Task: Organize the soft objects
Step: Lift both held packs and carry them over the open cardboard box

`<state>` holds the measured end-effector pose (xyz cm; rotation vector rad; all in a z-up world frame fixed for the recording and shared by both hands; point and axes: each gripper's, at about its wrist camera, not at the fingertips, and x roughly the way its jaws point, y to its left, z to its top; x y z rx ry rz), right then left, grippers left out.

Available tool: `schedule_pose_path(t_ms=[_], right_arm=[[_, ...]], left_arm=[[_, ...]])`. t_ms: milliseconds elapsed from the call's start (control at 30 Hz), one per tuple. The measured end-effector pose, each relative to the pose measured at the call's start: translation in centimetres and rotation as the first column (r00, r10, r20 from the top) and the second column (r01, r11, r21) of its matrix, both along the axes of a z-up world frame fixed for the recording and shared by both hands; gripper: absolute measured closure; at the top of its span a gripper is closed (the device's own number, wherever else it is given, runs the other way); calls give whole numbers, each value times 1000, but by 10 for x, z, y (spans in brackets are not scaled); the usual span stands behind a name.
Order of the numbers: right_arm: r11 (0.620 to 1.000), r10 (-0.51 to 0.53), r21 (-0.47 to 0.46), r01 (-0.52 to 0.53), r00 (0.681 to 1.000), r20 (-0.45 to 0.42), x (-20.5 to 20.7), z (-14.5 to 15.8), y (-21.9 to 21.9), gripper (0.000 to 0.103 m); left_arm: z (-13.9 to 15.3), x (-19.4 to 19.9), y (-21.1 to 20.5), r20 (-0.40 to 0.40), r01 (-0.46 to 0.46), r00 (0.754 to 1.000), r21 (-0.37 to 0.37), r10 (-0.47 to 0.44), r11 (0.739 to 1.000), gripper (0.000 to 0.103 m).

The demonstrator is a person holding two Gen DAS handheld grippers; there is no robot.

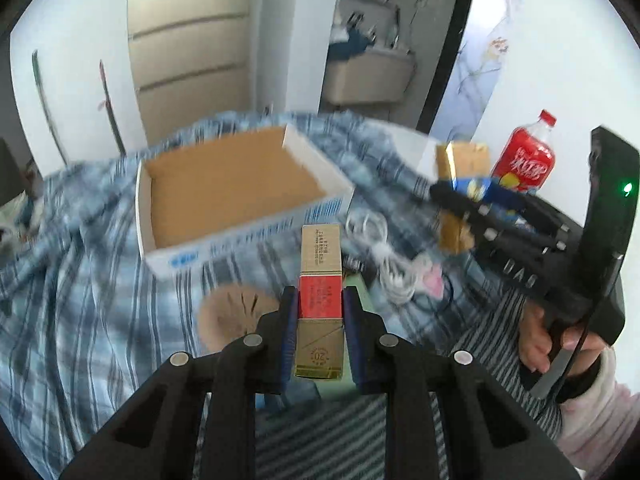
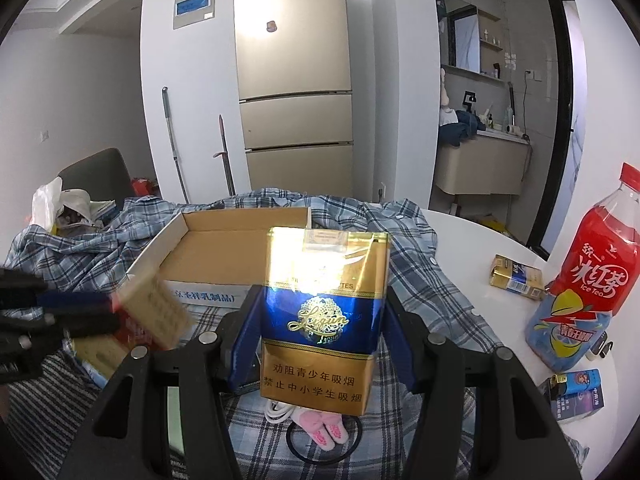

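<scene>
Left wrist view, left tool (image 1: 320, 304) clamping a red-and-gold pack (image 1: 321, 292) just before the cardboard box (image 1: 224, 184), right tool (image 2: 320, 320) gripping a blue-and-gold pack (image 2: 320, 316) near that box.

The blue pack (image 2: 324, 320) is glossy foil-like paper, glaring with light. The red-gold pack (image 1: 321, 300) looks like smooth card. The box (image 1: 224, 192) is matt brown cardboard inside. The plaid cloth (image 2: 420, 280) is soft and rumpled. The bottle (image 2: 592, 280) is shiny plastic.

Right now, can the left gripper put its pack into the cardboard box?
Probably yes: the left gripper holds the red and gold pack, the cardboard box stands open ahead, nothing between.
</scene>
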<state>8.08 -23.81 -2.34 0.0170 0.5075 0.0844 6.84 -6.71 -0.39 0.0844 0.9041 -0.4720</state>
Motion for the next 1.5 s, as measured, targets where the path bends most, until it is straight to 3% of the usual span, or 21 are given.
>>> schedule_pose_path(t_ms=[100, 200, 300, 433, 633, 900, 1000, 1100, 1200, 1300, 1333, 1433, 1500], right_arm=[[1000, 4, -2, -4, 1000, -7, 1, -1, 1, 48], [1000, 6, -9, -6, 1000, -8, 2, -1, 2, 48], [1000, 7, -11, -7, 1000, -9, 2, -2, 3, 48], [1000, 11, -10, -12, 1000, -15, 2, -3, 4, 48], [997, 62, -33, -63, 997, -42, 3, -9, 15, 48], [995, 86, -39, -88, 994, -66, 3, -13, 20, 48], [995, 85, -39, -87, 994, -64, 3, -12, 20, 48], [995, 84, -46, -87, 995, -59, 2, -12, 21, 48], [994, 97, -46, -98, 995, -31, -1, -9, 21, 48], [993, 112, -40, -112, 994, 2, -6, -6, 22, 48], [993, 117, -38, -116, 993, 17, -9, -5, 22, 48], [991, 133, -39, -131, 989, 64, -14, -1, 25, 48], [989, 142, -48, -138, 984, 103, -20, 1, 28, 48]], left_arm=[[-7, 2, -7, -9, 14, 1000, 58, -13, 998, 79], [-19, 3, -11, -60, 20, 998, 55, -17, 998, 79], [-28, 2, -12, -7, -10, 1000, 84, 10, 996, 79], [-40, 10, -7, -26, -25, 999, 34, 26, 999, 79], [-48, 13, -7, 32, -56, 998, 42, 54, 998, 79], [-67, 20, -8, -27, -35, 999, 35, 36, 999, 79], [-67, 18, -8, -9, -39, 999, 38, 39, 999, 80], [-60, 8, -9, 64, -34, 997, 27, 32, 999, 80], [-41, -10, -5, 207, -36, 977, -18, 39, 999, 80], [-22, -29, 3, 371, -52, 926, -64, 72, 997, 80], [-16, -36, 6, 430, -61, 898, -83, 91, 995, 80], [-7, -43, 17, 504, -79, 852, -144, 142, 986, 80], [-4, -45, 23, 522, -102, 834, -169, 177, 980, 80]])
